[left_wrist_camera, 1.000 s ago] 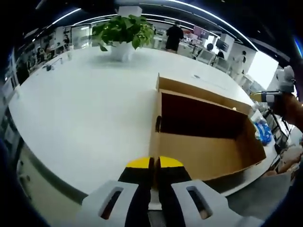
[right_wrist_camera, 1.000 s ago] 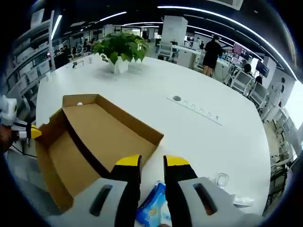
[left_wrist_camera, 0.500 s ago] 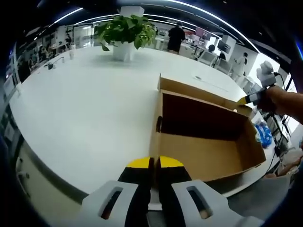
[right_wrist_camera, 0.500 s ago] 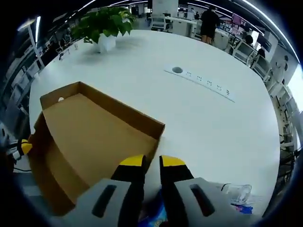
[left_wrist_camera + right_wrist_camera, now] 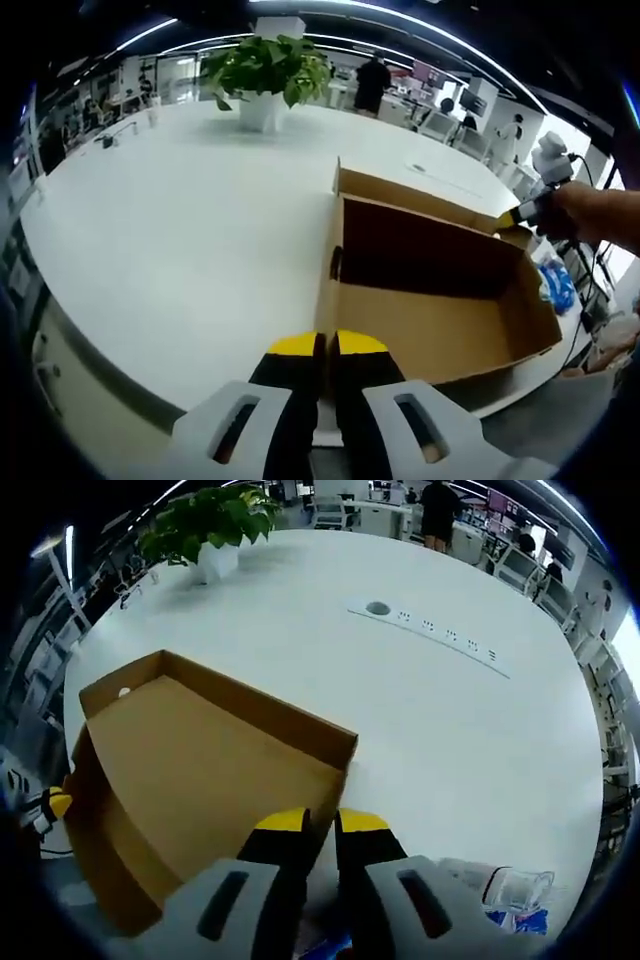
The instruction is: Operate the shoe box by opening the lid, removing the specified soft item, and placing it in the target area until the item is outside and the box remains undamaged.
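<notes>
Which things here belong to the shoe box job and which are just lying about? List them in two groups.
Job:
- open cardboard shoe box
- blue soft pack beside the box
- left claw, jaws together
- right claw, jaws nearly together

Lying about:
- potted plant
- table socket strip
- clear plastic item on the table

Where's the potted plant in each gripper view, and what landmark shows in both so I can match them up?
Left gripper view: the potted plant is at top centre, on the far side of the white table.
Right gripper view: it is at upper left, again on the table's far edge.
Shared landmark: the open cardboard box, centre-right in the left gripper view, lower left in the right gripper view.
</notes>
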Demonstrator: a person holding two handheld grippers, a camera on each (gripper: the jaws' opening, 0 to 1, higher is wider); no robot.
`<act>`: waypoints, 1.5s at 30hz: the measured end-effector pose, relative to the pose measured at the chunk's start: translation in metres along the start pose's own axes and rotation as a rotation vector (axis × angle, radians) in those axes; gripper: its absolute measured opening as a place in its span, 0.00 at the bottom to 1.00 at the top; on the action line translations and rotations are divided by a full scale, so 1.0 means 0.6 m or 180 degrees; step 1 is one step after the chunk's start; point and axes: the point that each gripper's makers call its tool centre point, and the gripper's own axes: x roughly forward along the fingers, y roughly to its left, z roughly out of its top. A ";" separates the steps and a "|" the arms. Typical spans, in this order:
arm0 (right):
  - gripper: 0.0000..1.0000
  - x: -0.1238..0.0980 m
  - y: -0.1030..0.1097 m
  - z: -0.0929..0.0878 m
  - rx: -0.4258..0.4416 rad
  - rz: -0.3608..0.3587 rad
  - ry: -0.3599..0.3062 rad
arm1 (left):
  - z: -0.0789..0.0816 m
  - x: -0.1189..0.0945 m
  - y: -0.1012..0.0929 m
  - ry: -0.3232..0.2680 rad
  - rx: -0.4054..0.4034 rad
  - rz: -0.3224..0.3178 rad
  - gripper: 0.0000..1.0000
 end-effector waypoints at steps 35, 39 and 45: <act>0.00 -0.080 0.009 0.023 -0.0032 0.0130 -0.0608 | -0.002 0.000 -0.004 -0.0045 0.0023 -0.0009 0.00; 0.00 -0.096 0.016 0.035 -0.0118 0.0150 -0.0813 | 0.000 0.001 -0.004 -0.0047 0.0036 0.0004 0.00; 0.00 -0.114 0.025 0.044 -0.0273 0.0143 -0.1008 | 0.001 0.002 -0.004 -0.0054 0.0020 0.0011 0.00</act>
